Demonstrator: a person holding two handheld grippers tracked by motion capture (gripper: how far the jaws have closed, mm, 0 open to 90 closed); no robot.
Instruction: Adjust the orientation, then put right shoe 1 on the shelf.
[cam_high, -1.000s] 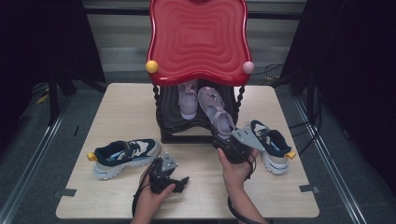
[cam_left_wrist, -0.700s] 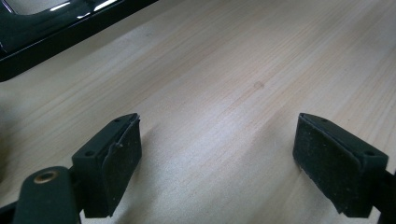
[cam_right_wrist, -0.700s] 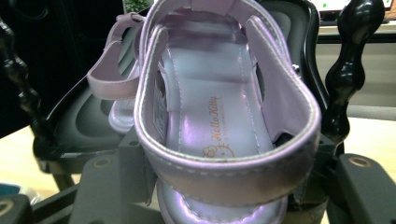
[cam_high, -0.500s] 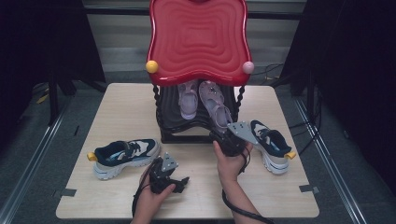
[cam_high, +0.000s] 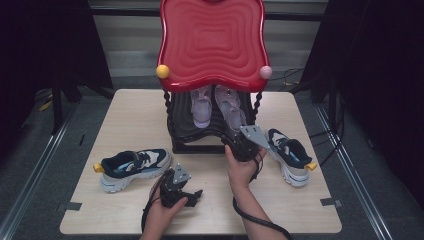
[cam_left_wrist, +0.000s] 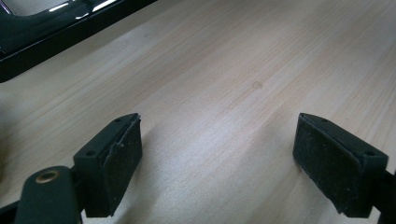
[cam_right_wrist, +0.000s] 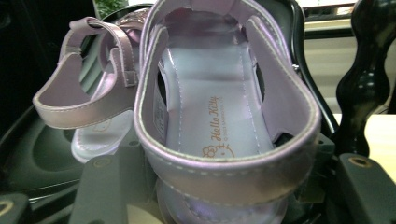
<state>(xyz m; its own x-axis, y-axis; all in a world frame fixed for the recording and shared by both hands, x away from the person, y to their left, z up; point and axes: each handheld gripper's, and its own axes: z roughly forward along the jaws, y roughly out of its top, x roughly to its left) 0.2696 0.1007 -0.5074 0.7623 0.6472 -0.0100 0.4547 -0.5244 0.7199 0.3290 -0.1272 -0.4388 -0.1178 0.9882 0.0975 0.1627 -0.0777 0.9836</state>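
Pushing the lilac patent sandal w/ heel strap (cam_right_wrist: 219, 121) deeper onto the lower shelf of the black rack w/ glossy red wavy top (cam_high: 212, 45): vs a sec ago the right claw (cam_high: 240, 142) has slid in toward the rack, so the sandal now sits beside its lilac twin (cam_high: 201, 107) on the shelf. That reads as placement nearly done; release looks like the next bit.

Right claw's jaws flank the sandal's heel end, seemingly clamped on it. Right hand (cam_high: 242, 170) reaches fwd from the near edge, wrist roughly straight, claw aimed at the shelf opening.

Left claw (cam_left_wrist: 219, 163) is agape, nothing between its pads, resting low over the pale wood counter (cam_high: 130, 115), unmoved. Two navy/white sneakers (cam_high: 132, 167) (cam_high: 290, 155) wait on the counter either side.
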